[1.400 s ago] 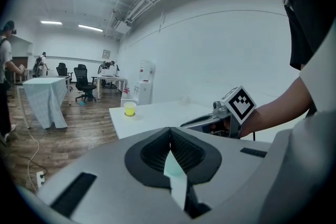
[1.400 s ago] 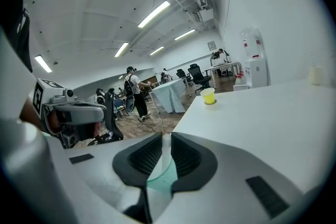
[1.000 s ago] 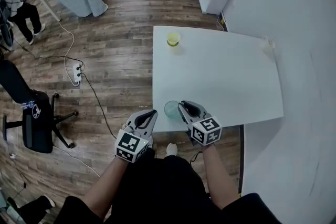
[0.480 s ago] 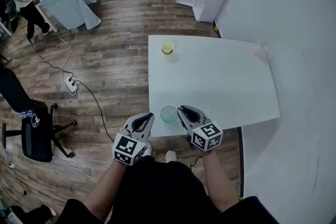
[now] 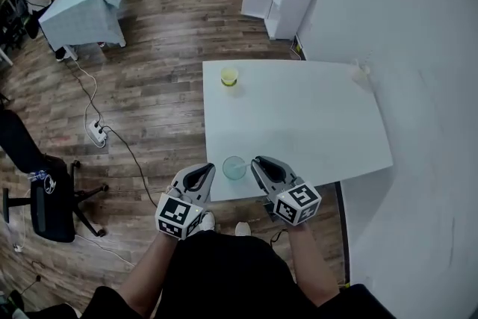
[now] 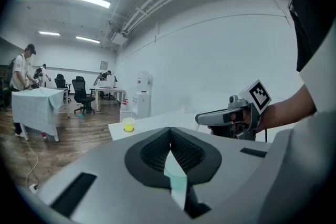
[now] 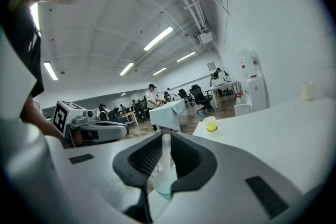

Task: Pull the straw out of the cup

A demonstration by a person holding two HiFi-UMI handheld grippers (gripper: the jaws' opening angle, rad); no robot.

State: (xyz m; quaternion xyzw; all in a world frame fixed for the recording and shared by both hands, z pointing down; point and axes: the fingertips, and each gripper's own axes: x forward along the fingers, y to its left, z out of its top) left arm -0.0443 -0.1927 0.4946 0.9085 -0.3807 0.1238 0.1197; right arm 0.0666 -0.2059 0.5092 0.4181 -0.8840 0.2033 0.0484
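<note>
A clear teal-tinted cup (image 5: 234,167) stands near the white table's (image 5: 314,123) front edge, between my two grippers. In the right gripper view a white straw (image 7: 165,155) rises from the cup (image 7: 160,186) and fills the narrow gap between the pads. My right gripper (image 5: 256,161) is just right of the cup, shut on the straw. My left gripper (image 5: 207,170) hangs off the table's front-left edge, left of the cup, jaws meeting at the tips with nothing held. Through its jaws only a sliver of the cup (image 6: 177,183) shows.
A yellow cup (image 5: 228,76) stands at the table's far left edge. A small pale object (image 5: 363,69) sits at the far right corner by the white wall. Cables, a power strip (image 5: 96,133) and an office chair (image 5: 41,187) lie on the wood floor to the left.
The head view has shifted, so the table sits lower and further left in the picture. Both grippers keep nearly the same places beside the cup.
</note>
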